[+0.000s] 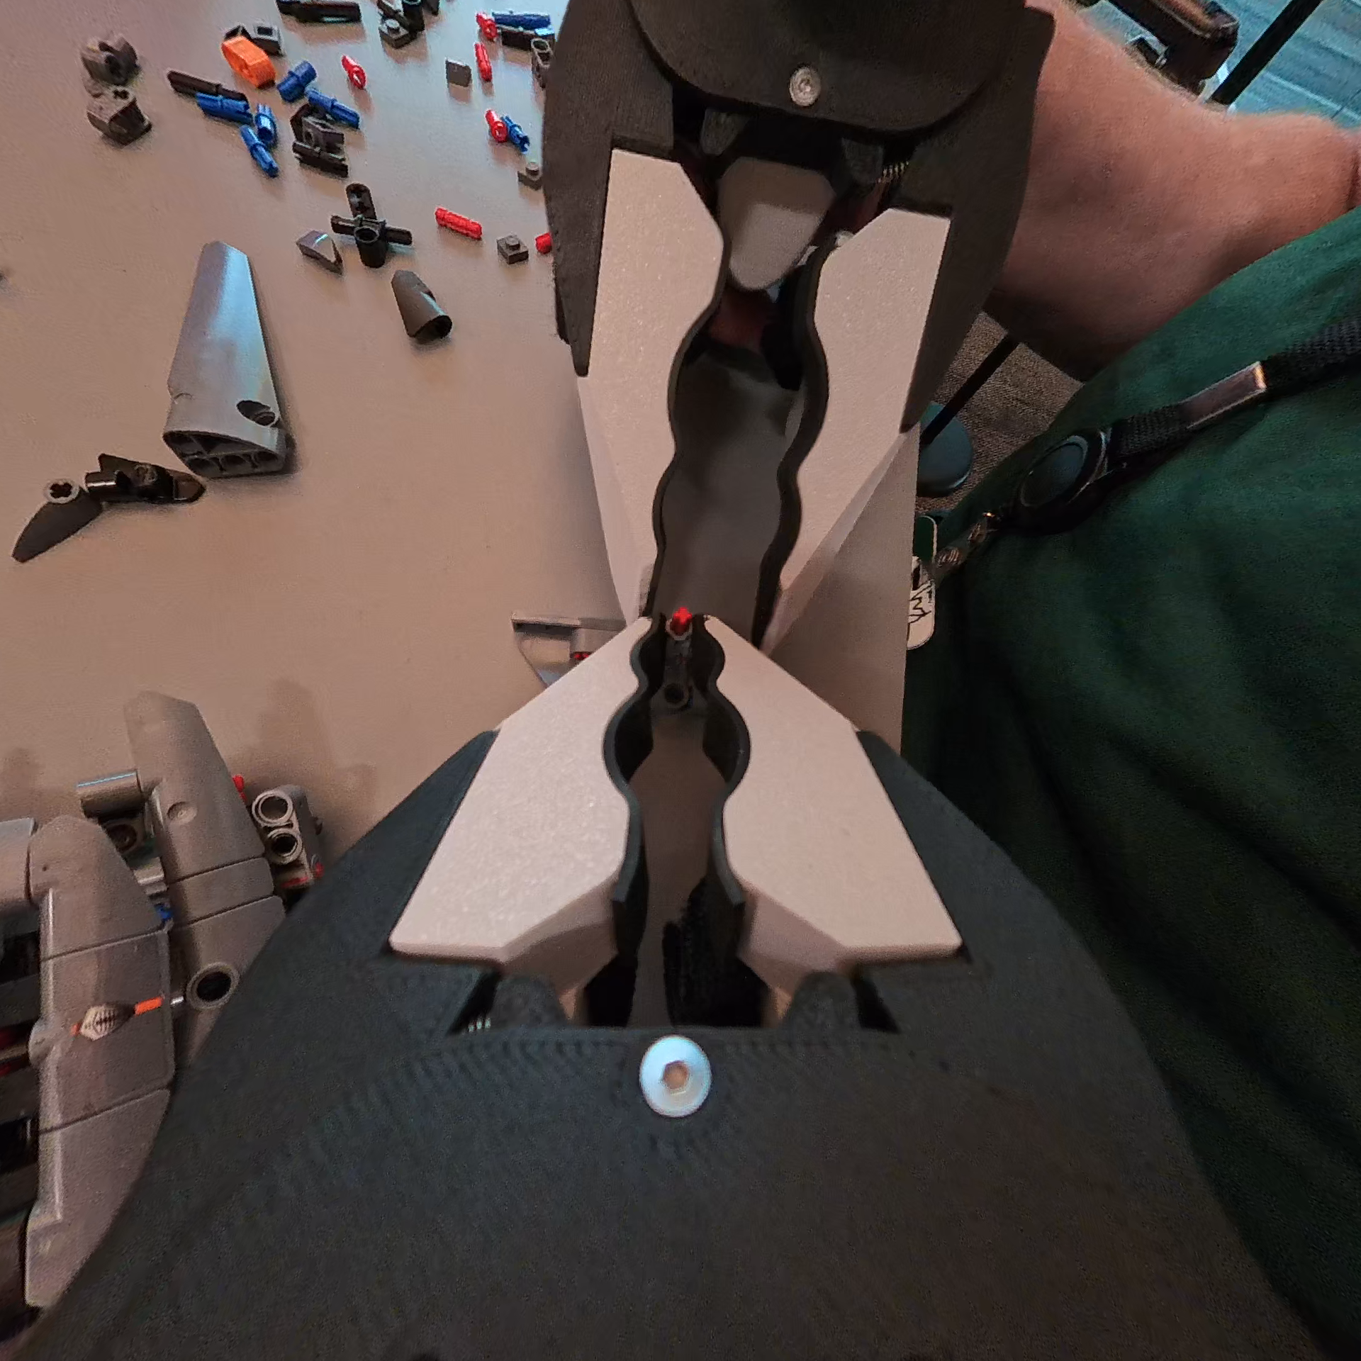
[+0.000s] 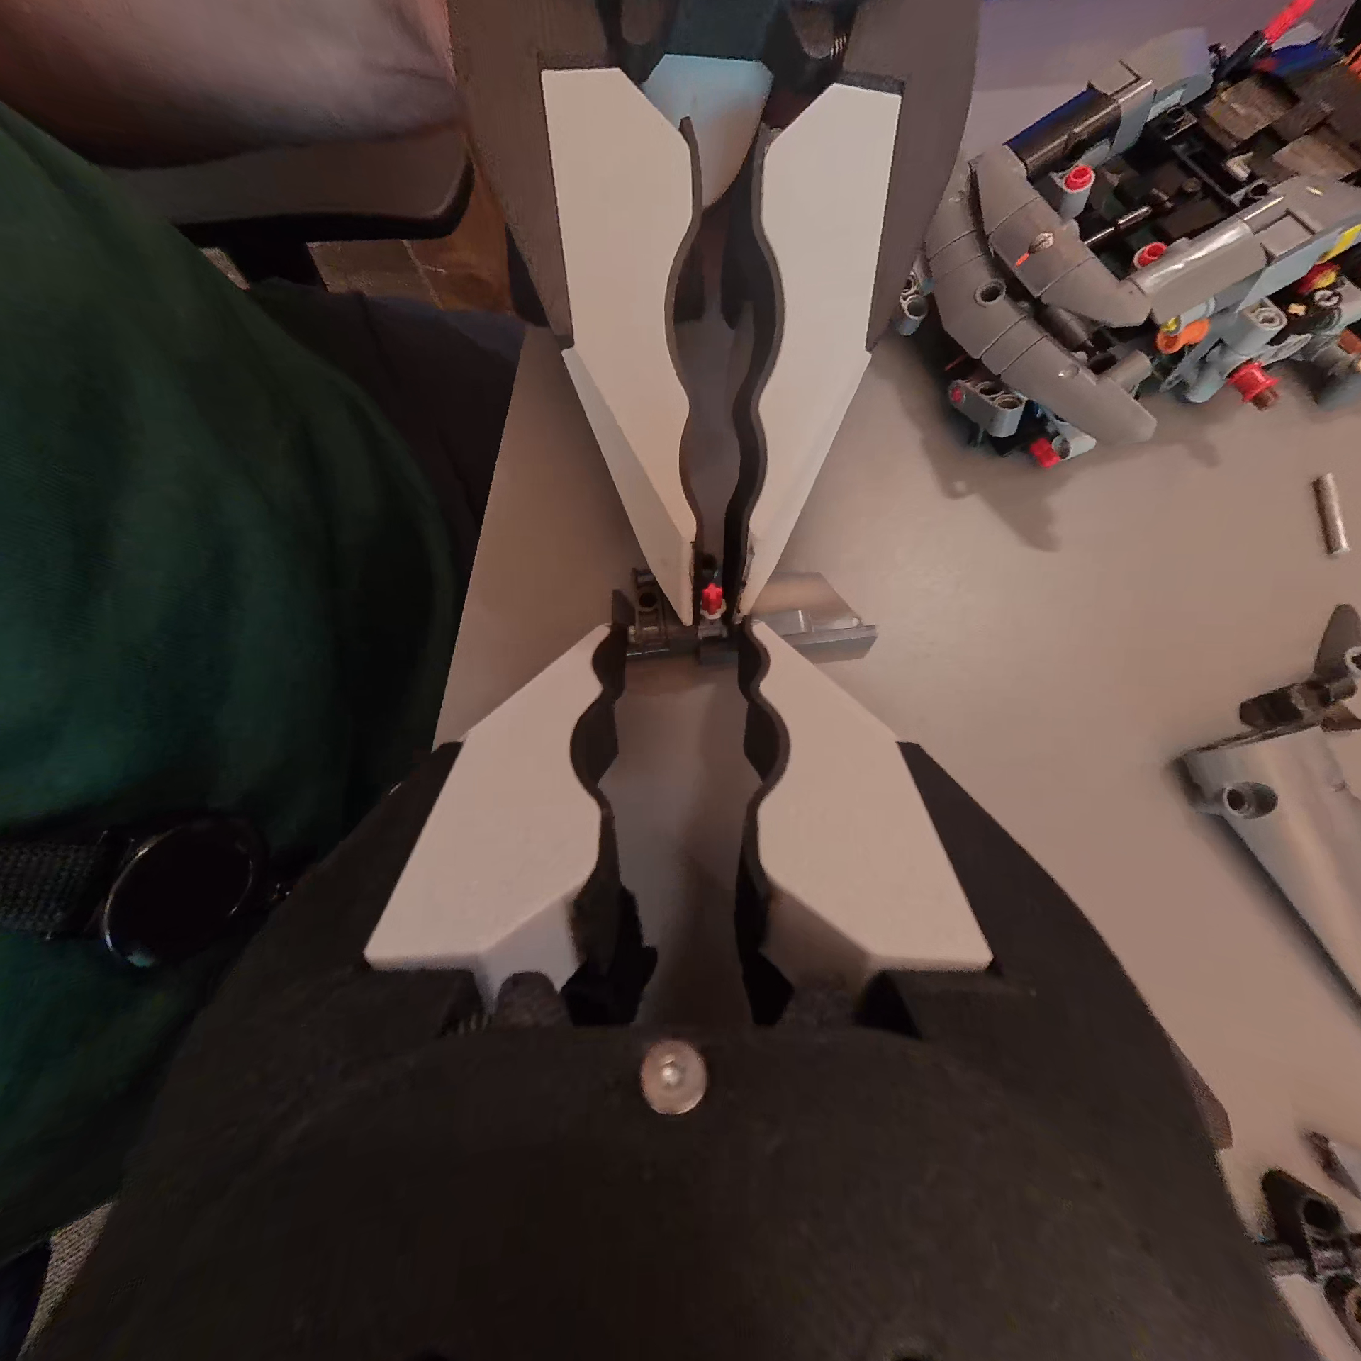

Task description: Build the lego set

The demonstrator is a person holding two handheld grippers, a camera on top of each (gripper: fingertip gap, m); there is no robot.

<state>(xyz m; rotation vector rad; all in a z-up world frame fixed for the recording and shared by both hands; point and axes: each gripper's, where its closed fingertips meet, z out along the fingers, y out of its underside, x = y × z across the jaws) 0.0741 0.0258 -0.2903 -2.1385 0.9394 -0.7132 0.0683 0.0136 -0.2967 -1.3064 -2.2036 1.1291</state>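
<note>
The left gripper (image 1: pixel 681 626) fills the lower half of its own view, its 2 white fingers drawn nearly together at the tips around a small black piece with a red pin (image 1: pixel 682 621) on its end. Tip to tip with it, the right gripper (image 1: pixel 703 589) reaches down from the top of the frame, its jaws set a little wider, with a forearm (image 1: pixel 1149 221) behind it at upper right.

The right wrist view shows what the first hides: the right gripper (image 2: pixel 681 626) holds a dark grey sub-assembly (image 2: pixel 655 633) crosswise at its fingertips, a light grey panel (image 2: pixel 817 626) sticking out to the right of them. The left gripper (image 2: pixel 711 589) comes down from above, pinching the red pin (image 2: pixel 711 598) right against that sub-assembly — whether the pin is seated I cannot tell.

A green shirt (image 1: pixel 1178 810) with a black strap and round reel fills one side of each view.

Farther off on the beige table (image 1: pixel 405 552), the left view shows a long grey panel (image 1: pixel 221 368) at centre left, scattered red, blue and black pins (image 1: pixel 317 103) at upper left, and part of the grey model (image 1: pixel 110 994) at lower left. The right view shows that model (image 2: pixel 1105 294) at upper right, with a short grey axle (image 2: pixel 1331 523) below it.
</note>
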